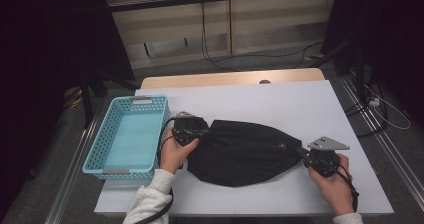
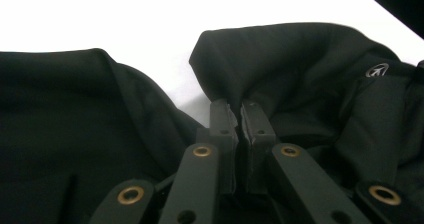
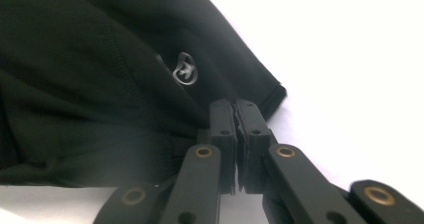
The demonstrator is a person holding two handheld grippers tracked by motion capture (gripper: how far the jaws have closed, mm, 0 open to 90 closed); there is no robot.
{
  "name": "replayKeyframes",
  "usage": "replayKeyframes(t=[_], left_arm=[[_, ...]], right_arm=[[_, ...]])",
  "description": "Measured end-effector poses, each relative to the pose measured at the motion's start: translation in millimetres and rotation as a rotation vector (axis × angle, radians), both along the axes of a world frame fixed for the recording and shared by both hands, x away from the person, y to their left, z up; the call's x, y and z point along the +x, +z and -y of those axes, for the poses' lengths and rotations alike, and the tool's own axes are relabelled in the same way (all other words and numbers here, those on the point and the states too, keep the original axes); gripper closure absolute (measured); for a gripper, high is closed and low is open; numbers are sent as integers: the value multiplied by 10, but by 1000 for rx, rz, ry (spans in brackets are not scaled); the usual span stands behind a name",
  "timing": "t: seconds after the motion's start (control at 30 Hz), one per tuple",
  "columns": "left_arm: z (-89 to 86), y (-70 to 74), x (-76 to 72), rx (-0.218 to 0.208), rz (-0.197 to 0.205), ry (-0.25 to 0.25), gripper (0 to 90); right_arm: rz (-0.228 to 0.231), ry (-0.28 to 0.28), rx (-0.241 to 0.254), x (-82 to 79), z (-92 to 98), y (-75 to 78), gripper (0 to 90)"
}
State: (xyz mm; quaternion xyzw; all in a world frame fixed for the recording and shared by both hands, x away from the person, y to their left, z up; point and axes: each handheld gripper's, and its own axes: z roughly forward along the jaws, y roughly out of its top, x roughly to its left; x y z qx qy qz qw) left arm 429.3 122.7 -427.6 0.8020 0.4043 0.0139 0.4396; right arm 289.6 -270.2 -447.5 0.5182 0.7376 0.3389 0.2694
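From the high view, the black garment (image 1: 240,151) lies spread across the middle of the white bench (image 1: 310,109), stretched between my two hands. My left hand-held gripper (image 1: 204,130) is at the garment's left end, just right of the light blue basket (image 1: 100,151) that stands on the bench's left edge. My right hand-held gripper (image 1: 300,150) is at the garment's narrow right end, with its grey plate on top, near the bench's front right part.

In the left gripper view, my left hand-held gripper (image 2: 239,115) has its jaws pressed together on a fold of the black garment (image 2: 280,69); the cloth rises out of the pinch and drapes away to both sides, with white bench showing behind it. A small pale logo (image 2: 376,70) sits on the cloth off to the right.

In the right gripper view, my right hand-held gripper (image 3: 236,111) also pinches, its jaws closed on the hem of the black garment (image 3: 90,84). The cloth runs off up and to the left, and the logo (image 3: 185,74) lies just above the jaws.
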Motion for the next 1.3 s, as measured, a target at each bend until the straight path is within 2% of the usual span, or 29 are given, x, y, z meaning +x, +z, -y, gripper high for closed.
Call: replayKeyframes(t=[0.17,0.2,0.27,0.33,0.43,0.5,0.57,0.63,0.7,0.77,0.83,0.9,0.97,1.0,1.03,1.1,1.17,1.2,1.27,1.3], left_arm=[[15,-17,-19,4,7,0,859],[15,-17,-22,2,8,0,859],[5,-11,-27,1,8,2,859],[-5,-5,-31,-2,8,3,859],[-8,3,-36,2,8,-4,859],[-11,5,-36,-1,8,-3,859],[-18,9,-33,-2,8,0,859],[-25,11,-30,-2,8,1,860],[-27,10,-28,-2,8,0,859],[-32,11,-26,-4,5,-2,859],[-43,15,-22,-5,6,0,859],[-63,22,-19,-10,8,4,859],[-100,39,-12,-19,4,8,860],[-121,49,-8,-23,5,13,860],[-142,61,-6,-24,7,15,860],[-167,81,-9,-31,10,24,860],[-183,93,-11,-37,12,26,860],[-190,96,-11,-38,11,27,860],[-203,99,-10,-40,15,31,860],[-212,105,-9,-41,17,33,861]], right_arm=[[-3,-2,30,28,1,-4,856],[-1,3,27,31,-9,2,833],[20,6,25,44,-18,13,708],[29,-22,34,59,-5,27,638],[38,-83,76,100,49,29,518],[39,-118,105,129,91,17,483],[28,-131,130,148,100,2,440],[18,-125,124,163,74,-9,425],[8,-100,143,174,25,-10,406],[-20,-75,139,194,-40,-22,378],[-41,-65,115,203,-93,-48,380],[-66,-50,126,209,-128,-76,384],[-106,-29,106,213,-163,-130,379],[-85,-25,90,198,-180,-147,388],[-84,-30,91,193,-184,-145,418],[-96,4,119,192,-171,-127,631],[-99,5,132,187,-152,-131,717],[-101,23,135,186,-138,-130,791],[-108,30,181,178,-91,-118,837],[-94,32,178,171,-67,-104,843]])
